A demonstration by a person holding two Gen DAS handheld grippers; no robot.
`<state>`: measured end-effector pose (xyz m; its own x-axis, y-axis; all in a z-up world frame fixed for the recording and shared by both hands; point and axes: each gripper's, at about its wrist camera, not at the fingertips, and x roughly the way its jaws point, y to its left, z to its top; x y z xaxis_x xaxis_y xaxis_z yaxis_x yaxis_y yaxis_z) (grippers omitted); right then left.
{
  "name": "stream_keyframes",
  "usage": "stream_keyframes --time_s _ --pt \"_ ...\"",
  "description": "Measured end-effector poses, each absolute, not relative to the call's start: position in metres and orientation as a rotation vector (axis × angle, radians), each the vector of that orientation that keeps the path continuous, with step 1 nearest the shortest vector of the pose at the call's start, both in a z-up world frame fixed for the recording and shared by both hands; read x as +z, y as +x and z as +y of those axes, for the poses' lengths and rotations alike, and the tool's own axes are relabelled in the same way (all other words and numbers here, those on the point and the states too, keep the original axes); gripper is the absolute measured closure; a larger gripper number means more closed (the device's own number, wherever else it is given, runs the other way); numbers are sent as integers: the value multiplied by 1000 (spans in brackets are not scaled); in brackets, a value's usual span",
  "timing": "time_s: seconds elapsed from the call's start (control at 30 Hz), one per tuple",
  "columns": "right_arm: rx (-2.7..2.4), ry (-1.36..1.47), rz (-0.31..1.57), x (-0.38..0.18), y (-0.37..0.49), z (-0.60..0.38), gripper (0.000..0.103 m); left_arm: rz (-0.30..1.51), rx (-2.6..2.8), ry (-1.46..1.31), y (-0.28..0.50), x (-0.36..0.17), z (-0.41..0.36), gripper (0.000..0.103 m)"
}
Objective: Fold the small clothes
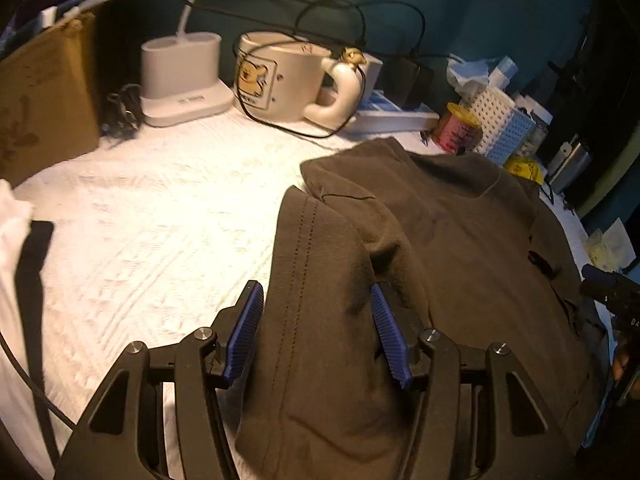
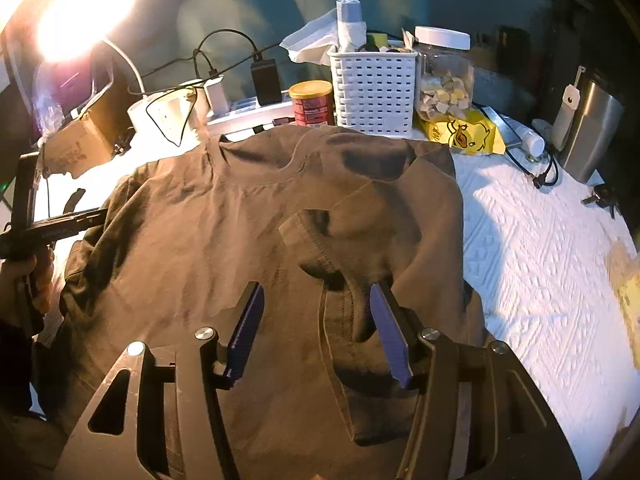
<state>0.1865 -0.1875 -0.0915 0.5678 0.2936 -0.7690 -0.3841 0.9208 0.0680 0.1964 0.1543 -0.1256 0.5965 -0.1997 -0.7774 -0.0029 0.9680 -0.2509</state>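
A dark olive T-shirt (image 1: 460, 240) lies spread on a white textured cloth (image 1: 160, 220), neckline toward the back. Its left side is folded inward as a long ridge with a stitched hem. My left gripper (image 1: 316, 288) stands half open astride that ridge; the fabric lies between the blue pads (image 1: 244, 332), not pinched. In the right wrist view the T-shirt (image 2: 220, 240) has its right sleeve (image 2: 320, 232) folded onto the body. My right gripper (image 2: 317, 288) hovers open over that sleeve with nothing clamped. The left gripper's black body (image 2: 60, 228) shows at the left edge, held by a hand (image 2: 24, 280).
Along the back stand a cardboard box (image 1: 44, 96), a white lamp base (image 1: 180, 76), a cream mug (image 1: 280, 80), a red can (image 2: 312, 104), a white basket (image 2: 374, 88), a jar (image 2: 442, 76), a yellow duck bag (image 2: 464, 132) and a steel tumbler (image 2: 588, 120). Black cables (image 2: 536, 172) trail over the cloth.
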Motion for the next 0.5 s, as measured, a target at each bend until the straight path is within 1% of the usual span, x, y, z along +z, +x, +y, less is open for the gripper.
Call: stream_keyframes --time_s 0.03,0.07,0.1,0.17,0.2,0.3,0.5 --pt "397 -108 884 -92 188 -188 44 929 -122 -232 198 -127 153 50" --pt "393 -102 894 -93 190 -189 44 924 -125 -229 198 -126 153 54" --pt "392 -98 902 -94 190 -189 44 918 -138 -238 197 -126 153 65" --pt "386 -83 925 -96 193 -190 44 922 -153 -253 197 -128 154 78" --pt "382 -82 929 -97 193 -190 44 922 -155 -255 197 -128 155 86" --pt "375 -100 923 -98 193 -189 44 907 -127 -258 193 -126 160 91" --pt "395 -97 919 -97 194 -189 44 823 46 -264 176 -110 185 92"
